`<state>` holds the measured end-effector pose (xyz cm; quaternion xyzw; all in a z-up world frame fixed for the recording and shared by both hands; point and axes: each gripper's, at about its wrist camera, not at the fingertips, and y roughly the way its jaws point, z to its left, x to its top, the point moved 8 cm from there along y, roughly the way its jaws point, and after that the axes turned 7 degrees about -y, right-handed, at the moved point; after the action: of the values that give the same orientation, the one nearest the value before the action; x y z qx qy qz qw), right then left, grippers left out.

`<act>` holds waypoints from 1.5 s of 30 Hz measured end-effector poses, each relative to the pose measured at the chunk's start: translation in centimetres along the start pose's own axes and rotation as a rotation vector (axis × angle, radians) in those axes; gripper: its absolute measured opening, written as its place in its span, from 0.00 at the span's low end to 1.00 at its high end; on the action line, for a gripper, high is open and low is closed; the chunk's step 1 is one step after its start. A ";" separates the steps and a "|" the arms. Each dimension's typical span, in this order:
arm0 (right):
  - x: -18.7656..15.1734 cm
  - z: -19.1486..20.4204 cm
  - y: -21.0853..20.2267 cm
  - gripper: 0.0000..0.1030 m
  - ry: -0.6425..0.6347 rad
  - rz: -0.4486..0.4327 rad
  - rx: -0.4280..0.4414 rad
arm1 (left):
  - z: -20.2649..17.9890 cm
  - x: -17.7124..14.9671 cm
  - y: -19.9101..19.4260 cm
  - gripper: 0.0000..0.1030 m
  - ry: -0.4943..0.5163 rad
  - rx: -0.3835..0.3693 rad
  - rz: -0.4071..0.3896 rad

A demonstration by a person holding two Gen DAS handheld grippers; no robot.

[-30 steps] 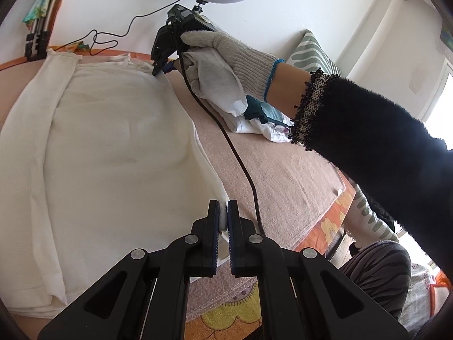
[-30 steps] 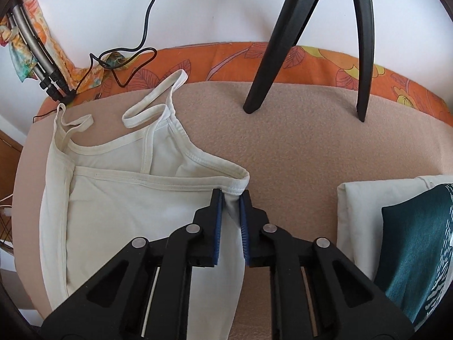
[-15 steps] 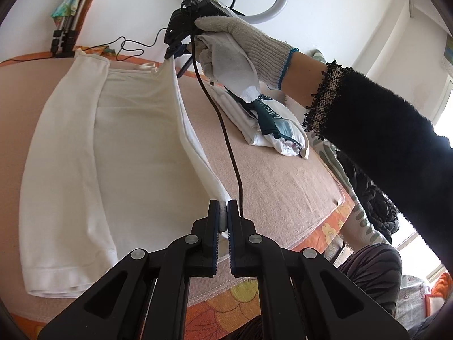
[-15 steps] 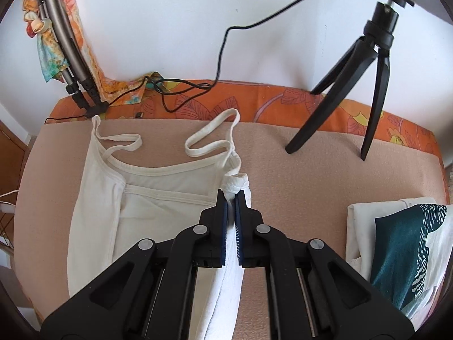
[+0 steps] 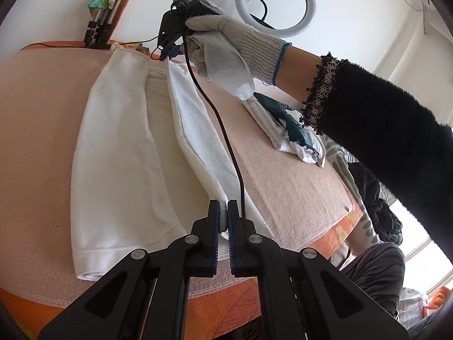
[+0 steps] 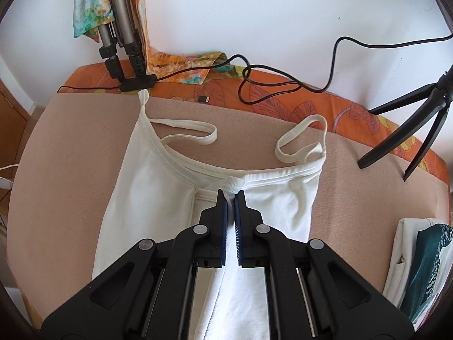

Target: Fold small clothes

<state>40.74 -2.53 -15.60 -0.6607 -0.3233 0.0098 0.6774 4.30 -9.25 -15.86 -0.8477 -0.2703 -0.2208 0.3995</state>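
Note:
A white strappy top (image 5: 121, 153) (image 6: 158, 187) lies lengthwise on the tan blanket (image 5: 34, 119) (image 6: 70, 164). Its left side is folded inward. My left gripper (image 5: 223, 215) is shut on the hem corner of the right side, held lifted. My right gripper (image 6: 231, 201) is shut on the top's upper right edge, just below the neckline seam, and carries it over the middle of the garment. In the left wrist view the right gripper (image 5: 170, 53) shows at the far end, held by a gloved hand (image 5: 235, 39). Both shoulder straps (image 6: 195, 137) lie loose on the blanket.
A folded pile of white and teal clothes (image 5: 291, 133) (image 6: 421, 266) sits on the blanket's right side. A ring light (image 5: 276, 8) and a black tripod (image 6: 410, 138) stand at the back, cables (image 6: 271, 85) trail along the orange floral edge (image 6: 311, 96), and a silver tripod (image 6: 119, 34) leans against the wall.
Both grippers have lifted the top's right side and carried it leftward over the garment. The right gripper's jaws have closed tighter on the upper edge, and the right-hand strap now lies clear of it.

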 end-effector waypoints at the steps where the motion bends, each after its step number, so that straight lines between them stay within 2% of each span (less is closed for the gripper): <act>1: 0.0 0.5 0.4 0.06 -0.008 0.006 0.000 | 0.1 -0.1 0.1 0.04 -0.002 0.000 0.003; 8: -0.3 2.6 2.2 0.06 -0.047 0.037 -0.001 | 0.9 -0.4 0.1 0.04 -0.019 0.008 0.013; 16: 0.0 1.9 3.2 0.08 0.002 0.059 0.042 | 1.0 -0.6 0.2 0.05 -0.039 0.010 0.032; 17: 0.0 1.7 3.0 0.17 0.010 0.060 0.053 | 1.0 -0.6 0.3 0.05 -0.044 0.012 0.045; 18: 0.0 1.4 2.6 0.34 0.023 0.045 0.065 | 1.0 -0.7 0.3 0.08 -0.049 0.013 0.052; 20: 0.2 0.4 1.3 0.56 0.066 -0.014 0.101 | 0.7 -0.7 0.0 0.08 -0.050 0.010 0.053; 22: 0.3 -0.7 -0.5 0.57 0.096 -0.079 0.144 | 0.4 -0.7 -0.5 0.20 -0.050 0.006 0.052; 23: 0.3 -1.4 -1.1 0.57 0.110 -0.101 0.156 | 0.3 -0.6 -0.8 0.22 -0.057 -0.004 0.053; 26: -0.4 -3.8 -2.8 0.56 0.170 -0.147 0.184 | -0.7 -0.2 -2.1 0.22 -0.048 -0.037 0.036; 28: -1.2 -5.0 -3.3 0.47 0.191 -0.158 0.201 | -1.2 0.2 -3.3 0.22 -0.014 -0.041 0.013; 30: -2.1 -5.5 -3.1 0.39 0.178 -0.145 0.211 | -1.0 0.8 -4.4 0.22 0.011 -0.022 -0.006; 34: -3.5 -5.0 -1.5 0.39 0.147 -0.122 0.283 | 0.5 2.5 -6.2 0.22 0.031 0.029 -0.023; 37: -4.0 -4.4 0.0 0.39 0.113 -0.105 0.247 | 1.9 3.8 -7.1 0.22 0.059 0.097 -0.032; 39: -4.3 -4.7 1.5 0.39 0.110 -0.062 0.183 | 2.9 4.4 -7.6 0.22 0.062 0.136 -0.032; 41: -4.7 -5.8 3.0 0.38 0.134 -0.022 0.112 | 3.8 5.1 -8.1 0.22 0.048 0.152 -0.033; 42: -4.6 -6.2 3.0 0.35 0.138 -0.038 0.087 | 4.3 5.3 -8.1 0.22 0.042 0.163 -0.028; 45: -4.7 -6.9 2.9 0.35 0.163 -0.034 0.079 | 5.6 5.5 -8.0 0.28 0.019 0.167 -0.005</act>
<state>41.32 -10.36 -19.67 -0.6264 -0.2776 -0.0425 0.7272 4.28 1.08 -11.40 -0.8087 -0.2860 -0.2063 0.4708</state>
